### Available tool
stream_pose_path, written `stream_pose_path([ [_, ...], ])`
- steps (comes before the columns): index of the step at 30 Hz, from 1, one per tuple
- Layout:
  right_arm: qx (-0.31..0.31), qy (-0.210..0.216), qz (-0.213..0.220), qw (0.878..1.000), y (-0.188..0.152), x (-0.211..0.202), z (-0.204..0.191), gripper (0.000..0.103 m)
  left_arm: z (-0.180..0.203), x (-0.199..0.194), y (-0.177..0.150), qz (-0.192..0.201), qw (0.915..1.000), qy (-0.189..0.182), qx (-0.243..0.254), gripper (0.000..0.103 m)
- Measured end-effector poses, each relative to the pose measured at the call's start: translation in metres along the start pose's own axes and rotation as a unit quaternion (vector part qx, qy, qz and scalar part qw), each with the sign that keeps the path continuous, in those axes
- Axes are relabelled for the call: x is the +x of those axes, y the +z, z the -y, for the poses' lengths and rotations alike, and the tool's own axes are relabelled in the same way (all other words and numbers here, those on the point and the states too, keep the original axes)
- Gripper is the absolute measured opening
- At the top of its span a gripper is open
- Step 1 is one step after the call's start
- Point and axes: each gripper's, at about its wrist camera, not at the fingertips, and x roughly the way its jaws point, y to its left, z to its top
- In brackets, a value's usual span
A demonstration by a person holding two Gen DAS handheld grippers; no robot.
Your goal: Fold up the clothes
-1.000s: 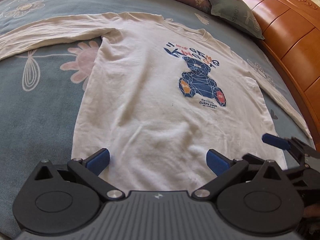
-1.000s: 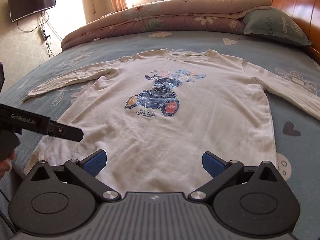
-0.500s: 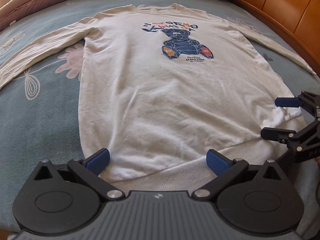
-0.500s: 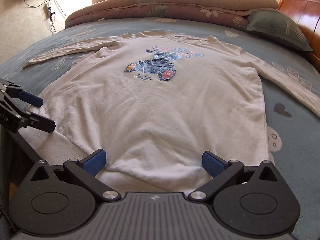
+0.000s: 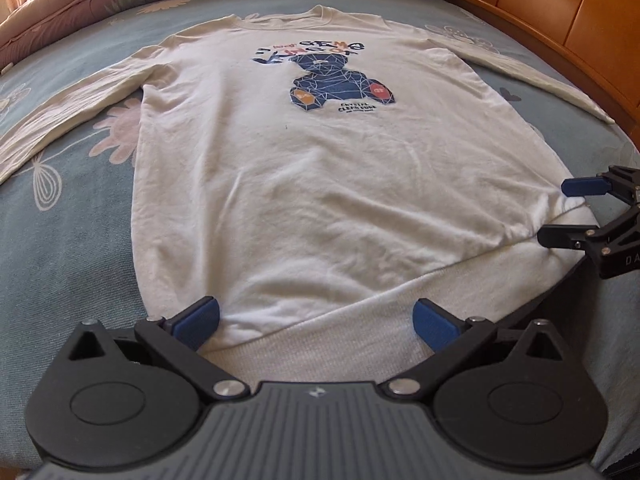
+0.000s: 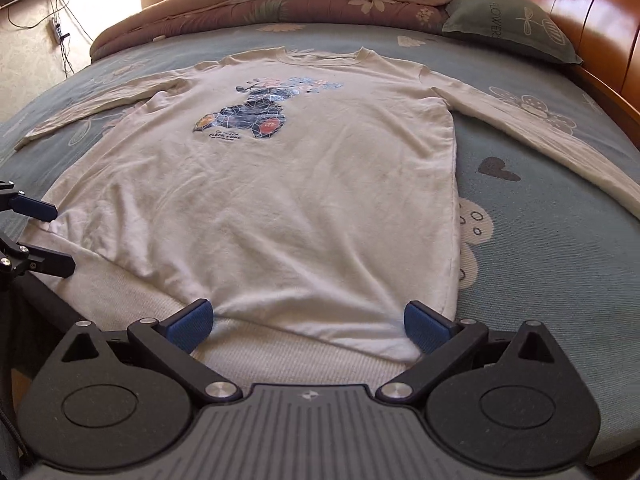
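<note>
Both wrist views face up the shirt (image 5: 320,184) from its hem

left tongs (image 5: 316,322) | black linkages | blue pads (image 5: 198,317) | silver screws

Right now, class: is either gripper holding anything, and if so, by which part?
Nothing is held. The left gripper and right gripper have open jaws at the ribbed hem of the white long-sleeved bear-print shirt.

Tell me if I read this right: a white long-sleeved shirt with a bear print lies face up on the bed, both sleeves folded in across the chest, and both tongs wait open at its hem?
Not quite. The shirt lies face up on the bed, but its sleeves are spread out to the sides, not folded in; the right wrist view shows this. Both the left tongs and right tongs are open at the hem.
</note>
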Motion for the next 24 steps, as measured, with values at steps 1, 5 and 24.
stream_pose_path([
  [1, 0.002, 0.001, -0.002, 1.0, 0.003, 0.0, -0.001, 0.103, 0.0, 0.0, 0.003, 0.001, 1.0, -0.002, -0.003, 0.102],
  [5, 0.008, 0.008, 0.016, 1.0, 0.014, 0.005, -0.008, 0.103, -0.002, 0.002, 0.013, 0.003, 0.9998, -0.012, -0.017, 0.102],
  [24, 0.015, -0.019, 0.034, 0.999, -0.012, 0.0, -0.008, 0.103, -0.085, 0.026, 0.093, 0.064, 0.987, -0.053, -0.138, 0.102],
])
